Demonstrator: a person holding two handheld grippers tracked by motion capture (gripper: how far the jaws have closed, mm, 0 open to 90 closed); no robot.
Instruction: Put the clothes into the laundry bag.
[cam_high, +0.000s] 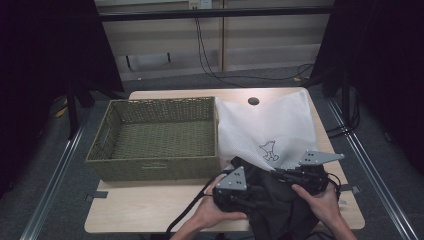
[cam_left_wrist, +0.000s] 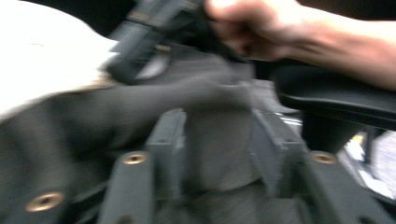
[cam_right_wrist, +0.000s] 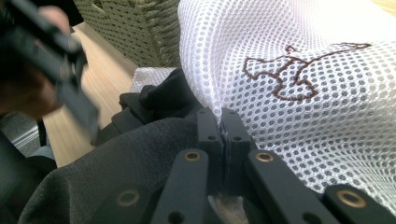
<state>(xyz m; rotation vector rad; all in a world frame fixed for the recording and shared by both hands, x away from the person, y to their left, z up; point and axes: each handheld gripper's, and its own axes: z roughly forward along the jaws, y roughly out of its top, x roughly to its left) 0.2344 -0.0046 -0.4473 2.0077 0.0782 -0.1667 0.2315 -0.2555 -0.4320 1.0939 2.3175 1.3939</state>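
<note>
While the right gripper (cam_right_wrist: 223, 135) pinches the white mesh bag's (cam_high: 270, 127) edge, the left gripper (cam_left_wrist: 219, 140) straddles dark cloth (cam_high: 272, 205), jaws apart, near the tabletop's (cam_high: 150, 205) front edge.

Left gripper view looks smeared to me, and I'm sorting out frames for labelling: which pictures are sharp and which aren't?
Left gripper view: motion-blurred throughout, dark cloth and hand both soft. Right gripper view: white mesh bag crisp, the other gripper at the left edge blurred. High view: sharp and evenly lit on the basket, dark at both sides.
</note>
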